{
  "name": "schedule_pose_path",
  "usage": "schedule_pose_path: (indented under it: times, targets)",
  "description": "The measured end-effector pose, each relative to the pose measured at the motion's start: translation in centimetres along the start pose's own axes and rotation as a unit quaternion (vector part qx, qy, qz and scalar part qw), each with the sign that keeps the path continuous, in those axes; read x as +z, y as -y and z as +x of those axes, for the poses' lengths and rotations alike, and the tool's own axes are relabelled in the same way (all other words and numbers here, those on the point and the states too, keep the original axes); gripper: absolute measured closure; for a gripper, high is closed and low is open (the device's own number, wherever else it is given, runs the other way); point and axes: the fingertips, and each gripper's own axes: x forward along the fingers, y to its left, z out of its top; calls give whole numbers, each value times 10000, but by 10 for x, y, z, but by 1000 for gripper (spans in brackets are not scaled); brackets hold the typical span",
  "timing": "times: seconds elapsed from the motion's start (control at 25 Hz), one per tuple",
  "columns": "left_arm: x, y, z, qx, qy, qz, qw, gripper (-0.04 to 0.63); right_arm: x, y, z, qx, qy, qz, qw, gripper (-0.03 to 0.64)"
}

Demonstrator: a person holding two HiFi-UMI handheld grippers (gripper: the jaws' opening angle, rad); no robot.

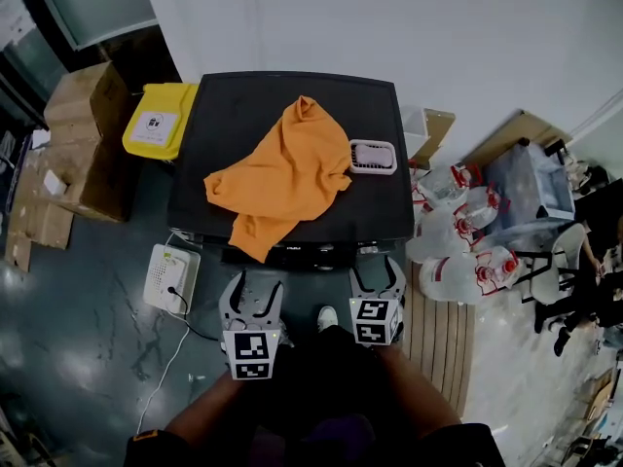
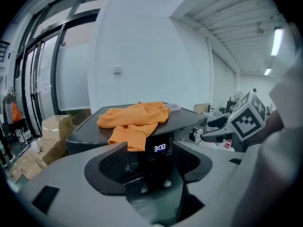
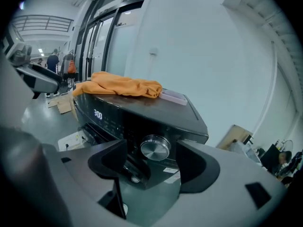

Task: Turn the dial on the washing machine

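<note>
The round silver metal dial (image 3: pixel 155 149) is set in the front control panel of the dark grey washing machine (image 1: pixel 292 95), towards the panel's right end; in the right gripper view it is framed between the jaws of the right hand-held gripper (image 3: pixel 151 163), which are spread wide and touch nothing; the dial is seen beyond them, apart from both jaws. To the left of the dial on the same panel a lit white digital display (image 3: pixel 97 114) reads 3:00; in the left gripper view that display is lined up between the jaws of the left hand-held gripper (image 2: pixel 149 163), which is likewise released and empty. In the head view both grippers are held side by side just before the machine's front edge, above the glossy dark floor (image 1: pixel 88 339). A crumpled orange cloth (image 1: pixel 282 173) is spread over the machine's flat lid, one corner hanging over the front edge; a small pinkish-white rectangular tray (image 1: pixel 373 157) lies just beside it on the lid's right side. A yellow plastic container (image 1: pixel 161 120) and brown cardboard boxes (image 1: pixel 88 134) are stood to the machine's left; a white perforated box (image 1: pixel 172 278) with a cable lies on the floor near the left gripper.
</note>
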Motion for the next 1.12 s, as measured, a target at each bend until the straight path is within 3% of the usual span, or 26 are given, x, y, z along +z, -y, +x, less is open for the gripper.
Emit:
schedule_pose_path:
  times: [0.2, 0.48, 0.88, 1.12]
  targets:
    - [-1, 9, 4, 234, -164, -194, 9994, 318, -11, 9, 17, 186, -106, 24, 9998, 279]
    - [-2, 23, 3, 387, -336, -77, 9987, 318, -23, 11, 32, 462, -138, 402, 9980, 281]
    - [-4, 25, -6, 475, -421, 17, 9980, 318, -25, 11, 41, 557, -149, 745, 9955, 342]
    - [-4, 17, -9, 490, -409, 17, 9980, 318, -29, 12, 42, 597, -215, 1045, 9925, 347]
